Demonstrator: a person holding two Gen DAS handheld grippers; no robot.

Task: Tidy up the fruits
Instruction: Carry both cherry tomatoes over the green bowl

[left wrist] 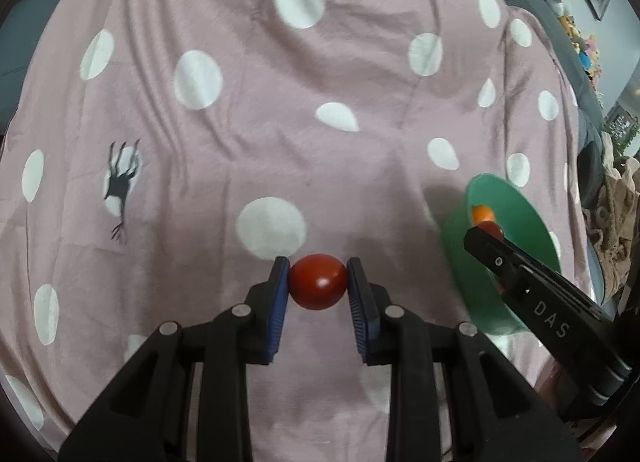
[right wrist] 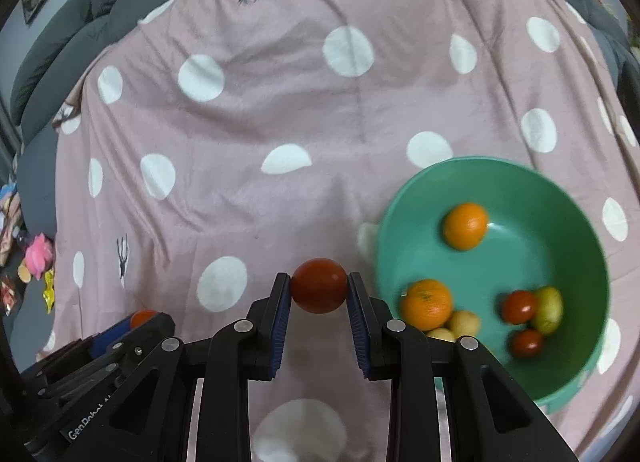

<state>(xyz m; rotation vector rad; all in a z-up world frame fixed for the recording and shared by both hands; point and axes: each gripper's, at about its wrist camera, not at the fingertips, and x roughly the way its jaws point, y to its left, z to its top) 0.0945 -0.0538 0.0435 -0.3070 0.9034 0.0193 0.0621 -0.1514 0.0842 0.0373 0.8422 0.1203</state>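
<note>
- The red tomato sits clamped between the blue pads of the left tongs, held across its widest part, above the blanket.
- A second red tomato is clamped the same way in the right tongs, just left of the green bowl.
- Judgement: both fruits look small, light, smooth and glossy, so they may slip. The skin is thin and the flesh soft, so a hard squeeze would likely bruise or split them. The hold at mid-height, pads on opposite sides, seems right.
- Inside the bowl, right of the right tongs, lie two oranges, two small red tomatoes and some yellowish fruits; the picture there is blurred.
- From the left view the bowl stands to the right, with the other tongs in front of it.
- Beneath everything spreads a pink blanket with white dots, soft and wrinkled, so a dropped fruit would probably roll little.
</note>
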